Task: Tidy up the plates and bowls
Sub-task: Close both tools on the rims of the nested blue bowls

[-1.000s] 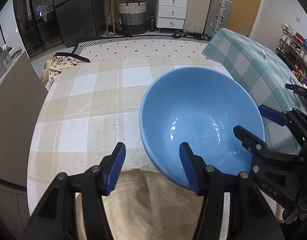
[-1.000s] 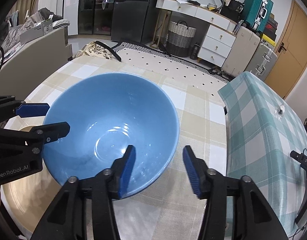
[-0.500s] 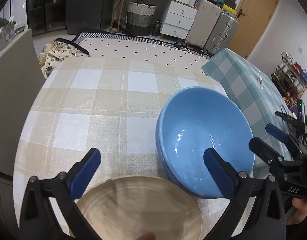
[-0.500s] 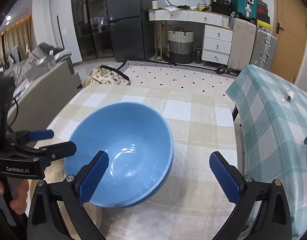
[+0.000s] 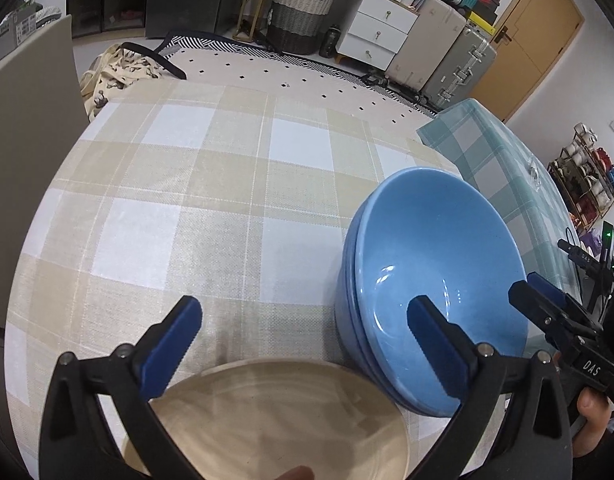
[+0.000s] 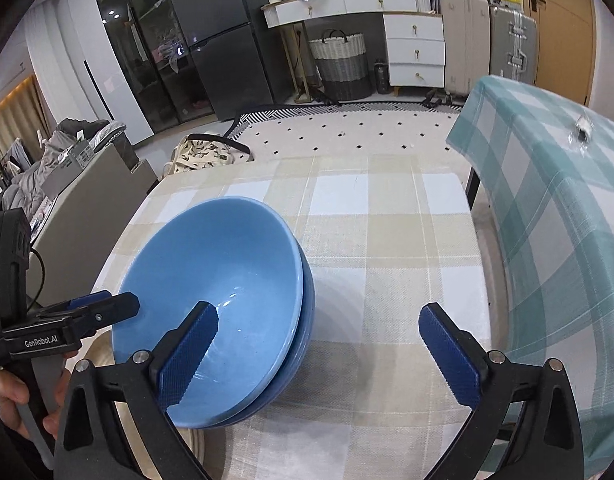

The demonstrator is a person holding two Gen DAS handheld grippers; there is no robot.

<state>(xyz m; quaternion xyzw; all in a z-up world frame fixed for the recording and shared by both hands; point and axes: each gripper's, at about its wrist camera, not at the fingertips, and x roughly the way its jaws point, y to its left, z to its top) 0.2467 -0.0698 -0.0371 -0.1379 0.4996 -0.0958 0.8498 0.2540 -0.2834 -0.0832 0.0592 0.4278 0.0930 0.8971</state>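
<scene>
A stack of blue bowls [image 5: 435,272] stands nested on the beige checked table [image 5: 211,184], at the right of the left wrist view. A beige plate [image 5: 275,412] lies just in front of it. My left gripper [image 5: 307,344] hovers open over the plate's far rim, its right finger beside the bowls without touching them. In the right wrist view the blue bowls [image 6: 227,280] sit left of centre. My right gripper [image 6: 319,356] is open above the cloth, its left finger over the bowls' near rim and pressing on nothing. Each gripper shows in the other view: right gripper [image 5: 527,284], left gripper [image 6: 121,300].
A second table under a teal checked cloth [image 6: 555,200] stands close on the right, its edge just beyond the bowls. A person's hand [image 6: 11,400] holds the left gripper. A grey sofa back [image 5: 27,128] borders the table on the left. Behind are a rug, a basket and drawers.
Both grippers opened wide and let go of the top blue bowl, which now rests nested on the stack. Both drew back from it, the left one to over the beige plate.
</scene>
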